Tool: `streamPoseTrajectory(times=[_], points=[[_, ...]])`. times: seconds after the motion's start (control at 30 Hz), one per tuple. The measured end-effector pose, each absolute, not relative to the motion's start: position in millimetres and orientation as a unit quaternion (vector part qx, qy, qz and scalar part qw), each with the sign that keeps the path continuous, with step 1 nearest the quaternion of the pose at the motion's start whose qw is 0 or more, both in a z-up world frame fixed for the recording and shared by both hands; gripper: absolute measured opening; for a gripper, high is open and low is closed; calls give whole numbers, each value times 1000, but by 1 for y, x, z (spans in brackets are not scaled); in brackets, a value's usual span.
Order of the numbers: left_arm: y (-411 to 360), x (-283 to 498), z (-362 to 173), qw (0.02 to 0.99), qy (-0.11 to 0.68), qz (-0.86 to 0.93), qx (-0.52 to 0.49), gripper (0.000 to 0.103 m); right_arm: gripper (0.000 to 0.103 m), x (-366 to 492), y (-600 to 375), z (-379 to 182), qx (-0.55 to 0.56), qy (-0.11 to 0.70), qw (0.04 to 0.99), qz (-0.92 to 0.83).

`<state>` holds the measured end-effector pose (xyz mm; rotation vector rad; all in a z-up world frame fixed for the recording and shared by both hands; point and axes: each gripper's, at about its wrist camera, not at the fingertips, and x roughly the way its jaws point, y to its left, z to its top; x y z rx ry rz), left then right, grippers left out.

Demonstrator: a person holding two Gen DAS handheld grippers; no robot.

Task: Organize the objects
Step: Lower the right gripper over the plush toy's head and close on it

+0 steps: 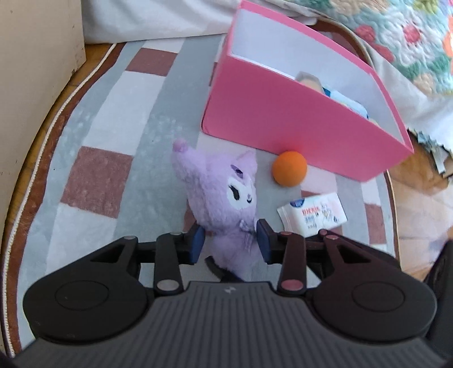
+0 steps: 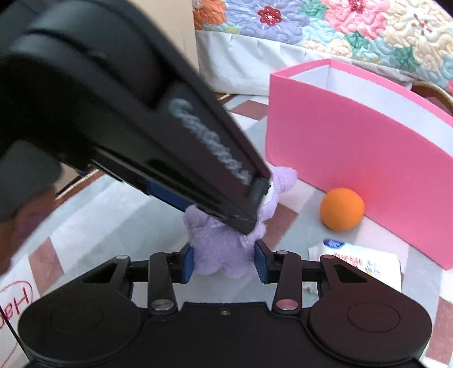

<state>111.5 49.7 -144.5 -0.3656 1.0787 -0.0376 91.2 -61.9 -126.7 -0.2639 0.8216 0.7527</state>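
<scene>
So both grippers are on the same purple plush toy (image 1: 226, 198) right now. In the left wrist view it sits lower centre of the frame on the checked rug (image 1: 113, 127), one long ear poking toward the upper left, face turned up at the camera. The left gripper (image 1: 230, 240) has its blue pads (image 1: 198, 243) squeezed against the toy's body from both sides, fur bulging between them, so it's pinching the plush.

From the right wrist view, the right gripper (image 2: 225, 261) is down at lower centre and its blue pads (image 2: 188, 263) are pressed into the plush's lower end too, fingers narrowed around it. The other gripper's black body cuts across the upper left of that frame, coming down onto the toy from above and covering most of its head.

Other stuff around: an orange ball (image 1: 289, 168) sits right of the plush, touching or just about touching the front wall of the pink box (image 1: 297, 119), which fills the upper right. The box is open on top with white inside walls, and something pale and blue is lying in it, can't tell what. A white wipes packet (image 1: 311, 216) lies flat on the rug just below the ball, near the right finger. A floral quilt (image 2: 339, 25) runs along the top of the right wrist view.
</scene>
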Motion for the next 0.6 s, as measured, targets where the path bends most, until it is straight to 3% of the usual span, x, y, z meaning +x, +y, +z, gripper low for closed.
streamPoseTrajectory(times=[0.13, 0.2, 0.27, 0.3, 0.43, 0.6], points=[[57, 101, -151, 834, 507, -11, -220, 28, 48, 87, -67, -129, -113, 401, 832, 368], [65, 102, -156, 810, 520, -18, -271, 26, 58, 86, -67, -130, -99, 420, 820, 376], [73, 102, -159, 797, 524, -9, -300, 25, 76, 90, -69, -129, -68, 451, 804, 382], [75, 102, -158, 798, 522, -4, -300, 25, 78, 96, -70, -127, -34, 477, 786, 392], [81, 97, -154, 813, 509, 5, -281, 25, 77, 113, -79, -135, 84, 529, 746, 396], [85, 95, -161, 801, 513, 8, -308, 25, 74, 98, -67, -141, 50, 499, 765, 405]])
